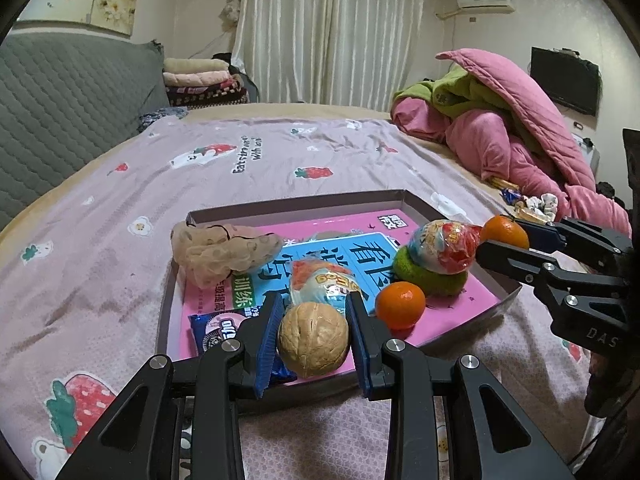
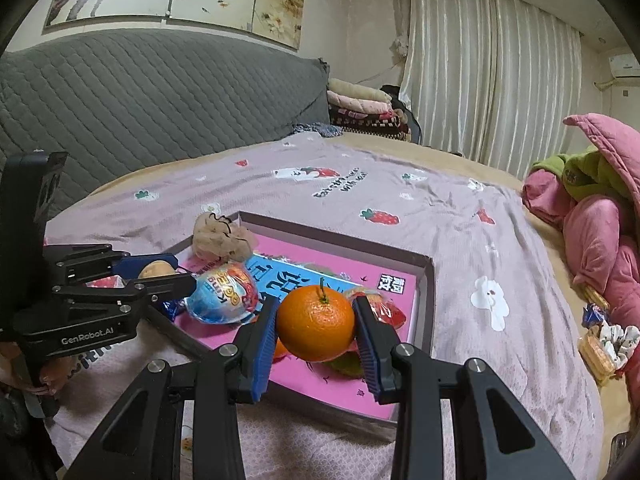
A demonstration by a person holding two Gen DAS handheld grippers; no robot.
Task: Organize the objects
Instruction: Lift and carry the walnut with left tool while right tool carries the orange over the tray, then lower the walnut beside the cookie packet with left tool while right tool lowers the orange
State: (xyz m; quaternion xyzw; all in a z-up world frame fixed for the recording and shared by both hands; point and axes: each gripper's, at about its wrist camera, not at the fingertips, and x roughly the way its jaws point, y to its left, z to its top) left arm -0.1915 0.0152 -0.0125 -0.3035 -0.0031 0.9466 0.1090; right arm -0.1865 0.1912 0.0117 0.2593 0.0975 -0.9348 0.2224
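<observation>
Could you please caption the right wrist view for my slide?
Right gripper holds a tangerine above the shallow box on the bed.

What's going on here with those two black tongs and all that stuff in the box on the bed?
Someone is tidying small items into a shallow box on the bed. The left tongs are clamped on a walnut over the box's near edge. The right tongs grip an orange above the box. Already inside, on a pink book, lie another orange, two wrapped toy eggs, a green sponge, a cookie packet and a beige hair net.
</observation>
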